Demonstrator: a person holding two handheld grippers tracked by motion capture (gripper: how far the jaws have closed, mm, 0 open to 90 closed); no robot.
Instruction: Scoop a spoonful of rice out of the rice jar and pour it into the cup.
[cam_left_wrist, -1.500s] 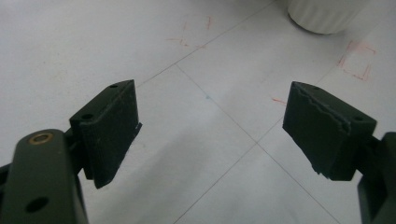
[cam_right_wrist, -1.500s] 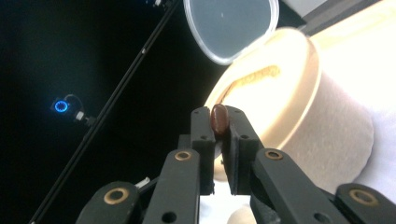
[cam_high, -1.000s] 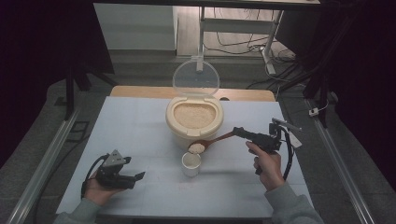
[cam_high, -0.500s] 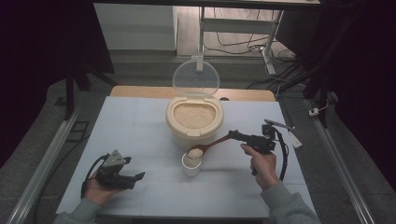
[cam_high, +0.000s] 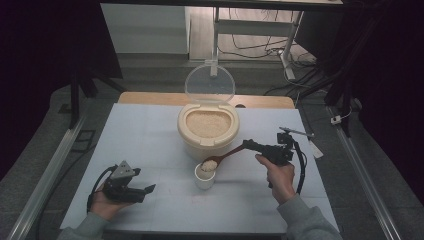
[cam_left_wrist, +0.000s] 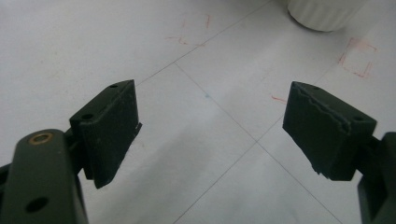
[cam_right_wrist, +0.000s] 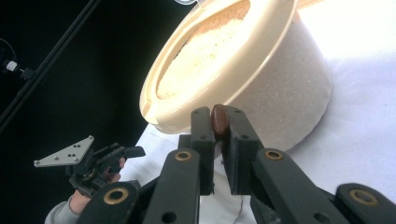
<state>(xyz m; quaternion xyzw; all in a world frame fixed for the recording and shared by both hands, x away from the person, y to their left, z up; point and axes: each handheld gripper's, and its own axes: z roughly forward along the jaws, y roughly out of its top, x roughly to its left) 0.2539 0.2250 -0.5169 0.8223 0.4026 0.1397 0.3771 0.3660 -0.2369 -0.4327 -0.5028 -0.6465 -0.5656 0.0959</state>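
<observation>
Wooden spoon (cam_high: 227, 155) clamped in right gripper (cam_high: 248, 145), heaped rice over white cup (cam_high: 204, 176); tip slowly, centred. Left gripper (cam_high: 148, 189) wide open, empty.

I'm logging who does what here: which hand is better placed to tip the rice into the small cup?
Right. The right gripper grips the spoon, loaded, over the cup. The left gripper rests open, apart.
</observation>
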